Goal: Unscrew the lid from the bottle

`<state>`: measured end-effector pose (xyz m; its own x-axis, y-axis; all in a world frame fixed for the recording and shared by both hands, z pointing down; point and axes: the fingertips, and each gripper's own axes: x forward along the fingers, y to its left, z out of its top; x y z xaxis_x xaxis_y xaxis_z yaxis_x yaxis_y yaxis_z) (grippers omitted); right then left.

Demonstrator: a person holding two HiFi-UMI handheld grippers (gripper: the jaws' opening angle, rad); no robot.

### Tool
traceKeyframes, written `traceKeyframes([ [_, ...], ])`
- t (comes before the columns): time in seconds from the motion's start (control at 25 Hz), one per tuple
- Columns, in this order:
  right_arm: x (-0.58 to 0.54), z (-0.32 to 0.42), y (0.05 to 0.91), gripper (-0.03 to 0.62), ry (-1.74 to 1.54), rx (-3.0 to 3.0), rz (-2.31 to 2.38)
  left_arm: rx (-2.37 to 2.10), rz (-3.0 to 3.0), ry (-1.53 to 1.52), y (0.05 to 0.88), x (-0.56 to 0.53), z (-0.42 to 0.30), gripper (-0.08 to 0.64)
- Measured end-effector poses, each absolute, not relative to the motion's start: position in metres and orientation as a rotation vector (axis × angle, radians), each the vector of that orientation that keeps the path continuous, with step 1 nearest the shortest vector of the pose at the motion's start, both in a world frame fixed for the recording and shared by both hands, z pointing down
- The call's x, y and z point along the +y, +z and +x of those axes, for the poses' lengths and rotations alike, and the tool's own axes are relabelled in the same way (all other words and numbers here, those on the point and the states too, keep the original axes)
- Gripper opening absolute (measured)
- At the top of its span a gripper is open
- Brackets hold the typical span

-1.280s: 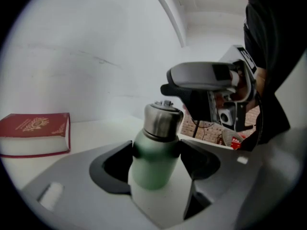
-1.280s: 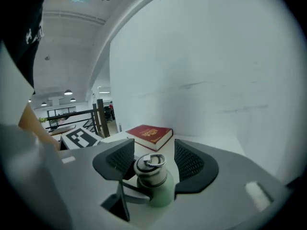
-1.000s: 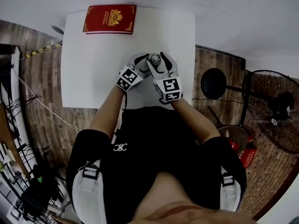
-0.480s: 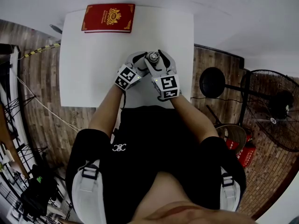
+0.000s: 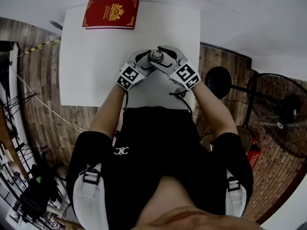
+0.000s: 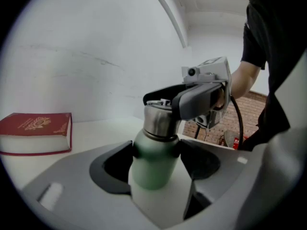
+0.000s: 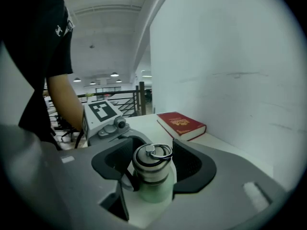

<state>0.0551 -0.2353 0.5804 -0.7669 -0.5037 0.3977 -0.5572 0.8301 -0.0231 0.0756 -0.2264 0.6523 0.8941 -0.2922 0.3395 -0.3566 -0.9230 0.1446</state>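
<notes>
A green bottle [image 6: 151,169] with a steel lid [image 7: 151,166] that carries a ring stands near the front edge of the white table [image 5: 93,71]. My left gripper [image 6: 156,152] is shut on the green body, with a pad pressing on either side. From the right, my right gripper [image 7: 152,170] reaches in higher up, and its dark pads lie against both sides of the lid. In the head view both grippers meet at the bottle's lid [image 5: 157,56], the left gripper [image 5: 146,61] from the lower left and the right gripper [image 5: 165,61] from the lower right.
A red book [image 5: 111,13] lies at the table's far edge, well away from the bottle. A black fan [image 5: 283,111] and a round stool [image 5: 219,84] stand on the wooden floor to the right. A white wall runs behind the table.
My right gripper has swung round the lid, its marker cube going from straight below the bottle out to the lower right. The left gripper and bottle stayed put.
</notes>
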Motion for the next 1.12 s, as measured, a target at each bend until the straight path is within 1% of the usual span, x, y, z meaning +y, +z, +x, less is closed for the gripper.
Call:
traceKeyframes([
  [0.24,-0.226,0.052,0.581,0.245,0.117,-2.594,0.179,-0.47,2.859,0.481,0.652,-0.226,0.078,0.364],
  [0.44,-0.224,0.048,0.577,0.235,0.088,-2.557,0.016,-0.456,2.861,0.483,0.652,-0.226,0.077,0.363],
  [0.68,-0.23,0.049,0.554,0.235,0.11,-2.659,0.12,-0.452,2.864,0.485,0.653,-0.227,0.075,0.364],
  [0.8,-0.231,0.059,0.534,0.235,0.202,-2.741,0.244,-0.467,2.847,0.496,0.654,-0.226,0.075,0.364],
  [0.96,-0.239,0.077,0.52,0.235,0.243,-2.799,0.486,-0.55,2.808,0.532,0.656,-0.23,0.073,0.364],
  [1.12,-0.244,0.101,0.51,0.235,0.269,-2.811,0.771,-0.615,2.782,0.455,0.639,-0.225,0.065,0.362],
])
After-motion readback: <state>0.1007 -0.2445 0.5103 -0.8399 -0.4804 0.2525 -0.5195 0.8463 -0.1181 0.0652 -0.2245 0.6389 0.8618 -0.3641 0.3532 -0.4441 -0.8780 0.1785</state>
